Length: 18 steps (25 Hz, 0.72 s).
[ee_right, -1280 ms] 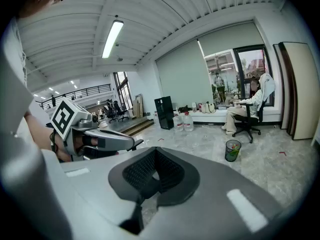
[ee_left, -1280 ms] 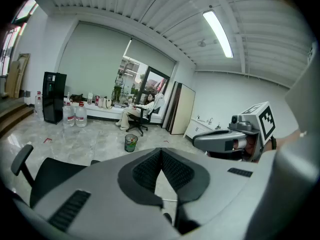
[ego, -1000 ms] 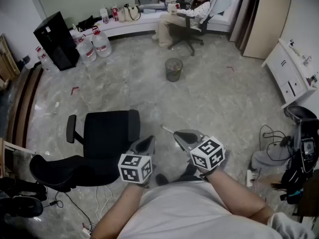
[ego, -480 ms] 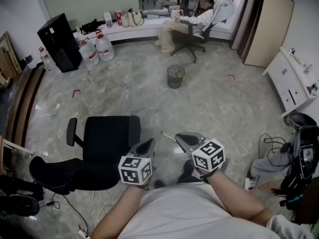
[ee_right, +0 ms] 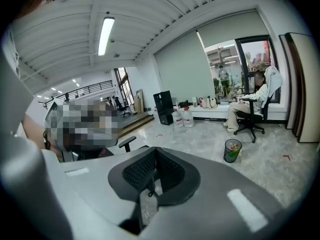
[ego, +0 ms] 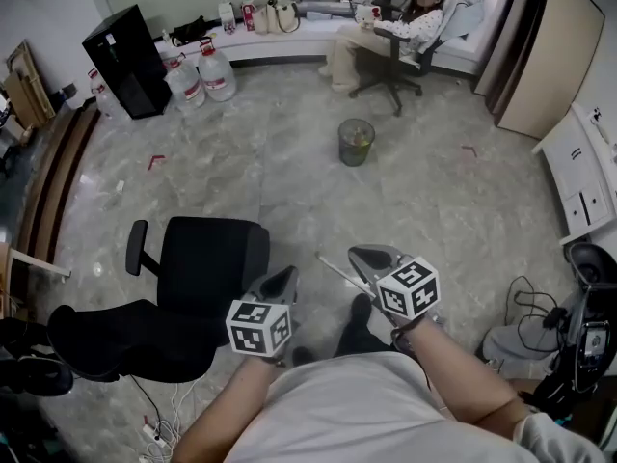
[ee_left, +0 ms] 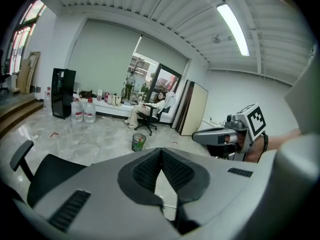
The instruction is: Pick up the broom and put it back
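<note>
Left tool: jaws together, nothing between them, confirmed in the left gripper view. It is held low and near, just left of the right tool.

Right tool: jaws closed on a thin pale rod, taken to be the broom handle. The rod's tip projects beyond the jaws toward the far left. The right gripper view shows a narrow grey strip of it below the point where the pads meet. The broom's head is not visible in any view.

Surroundings: a black office chair stands on the marble floor, near and left of both tools. A waste bin stands well beyond them at centre. Water bottles and a black cabinet stand at the far left. A seated person is at the far side.
</note>
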### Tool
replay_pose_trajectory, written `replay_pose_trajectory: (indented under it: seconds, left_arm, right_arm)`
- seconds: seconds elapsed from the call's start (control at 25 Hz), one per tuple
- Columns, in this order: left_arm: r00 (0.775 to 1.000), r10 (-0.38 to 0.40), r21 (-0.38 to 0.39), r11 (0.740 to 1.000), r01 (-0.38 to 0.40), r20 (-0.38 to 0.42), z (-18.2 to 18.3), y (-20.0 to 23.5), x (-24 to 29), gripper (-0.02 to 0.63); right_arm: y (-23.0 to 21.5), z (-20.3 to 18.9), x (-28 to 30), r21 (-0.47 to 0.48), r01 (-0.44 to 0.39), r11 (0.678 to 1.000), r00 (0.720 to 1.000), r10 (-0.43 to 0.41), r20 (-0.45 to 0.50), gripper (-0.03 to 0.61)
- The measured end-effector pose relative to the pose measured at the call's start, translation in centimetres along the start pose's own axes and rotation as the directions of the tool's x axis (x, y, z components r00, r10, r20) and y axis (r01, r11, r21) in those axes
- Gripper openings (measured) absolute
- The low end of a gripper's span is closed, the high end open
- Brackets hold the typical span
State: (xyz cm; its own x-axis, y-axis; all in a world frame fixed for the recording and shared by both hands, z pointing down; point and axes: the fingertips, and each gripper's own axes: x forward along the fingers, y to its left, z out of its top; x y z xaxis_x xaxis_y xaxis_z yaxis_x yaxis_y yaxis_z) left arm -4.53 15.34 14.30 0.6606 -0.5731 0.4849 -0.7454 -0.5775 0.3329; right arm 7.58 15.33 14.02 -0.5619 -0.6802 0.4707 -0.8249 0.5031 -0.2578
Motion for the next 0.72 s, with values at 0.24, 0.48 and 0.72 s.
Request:
replay_pose_trajectory:
  seconds: [0.24, 0.48, 0.72]
  left_arm:
    - [0.994, 0.085, -0.074, 0.993, -0.090, -0.063, 0.1, 1.0, 9.6, 0.006]
    - [0.984, 0.129, -0.112, 0.983, -0.143, -0.122, -1.0, 3.3, 18.3, 0.007]
    - [0.978, 0.114, -0.135, 0.981, -0.139, -0.175, -6.0, 7.6, 26.5, 0.008]
  right_arm:
    - [-9.6, -1.1, 4.4, -0.004, -0.086, 0.996, 0.990, 0.085, -0.113, 0.020]
    - [-17.7, -4.8, 10.2, 0.025, -0.137, 0.990, 0.964, 0.139, -0.227, 0.044]
    - [-23.8, -13.2, 18.7, 0.049, -0.120, 0.992, 0.929, 0.130, -0.348, 0.085]
